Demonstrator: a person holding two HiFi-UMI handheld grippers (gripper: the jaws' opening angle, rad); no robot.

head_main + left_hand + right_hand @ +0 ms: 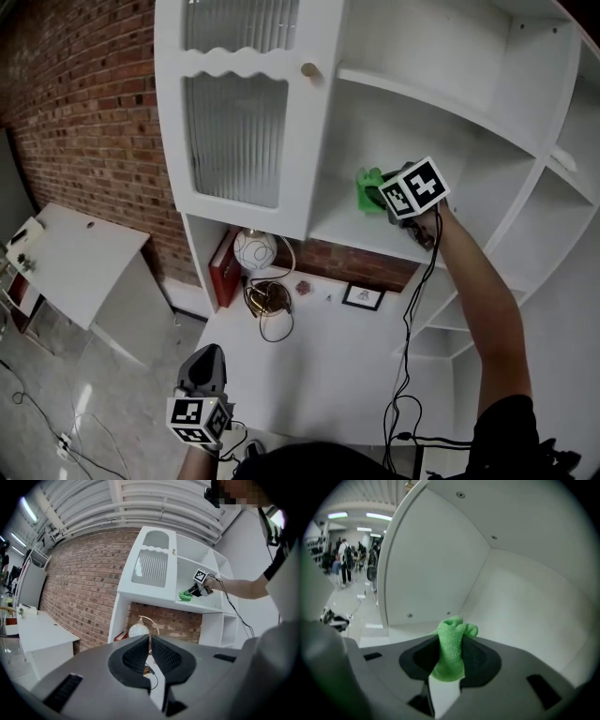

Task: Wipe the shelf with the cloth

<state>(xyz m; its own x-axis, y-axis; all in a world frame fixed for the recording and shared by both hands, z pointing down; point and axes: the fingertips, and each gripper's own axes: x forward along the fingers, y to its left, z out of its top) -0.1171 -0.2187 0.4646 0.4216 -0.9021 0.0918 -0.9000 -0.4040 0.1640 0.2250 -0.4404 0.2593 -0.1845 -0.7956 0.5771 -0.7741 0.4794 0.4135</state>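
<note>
Right gripper view: jaws clamp cloth (451,651), bare shelf (412,631) reaching corner ahead

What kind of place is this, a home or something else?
Probably a staged room corner inside a big hall: a white shelf unit on a brick wall, yet an industrial ceiling and people standing nearby.

The head view looks steeply down, with the white shelf unit (337,211) filling the frame's upper right and the left gripper (207,356) close at the bottom left. The left gripper view sits low and well back, tilted up along its jaws. It shares with the head view the right gripper (193,592) and green cloth (184,596), small right of centre. The right gripper view sits close inside that compartment, facing its back corner.
</note>
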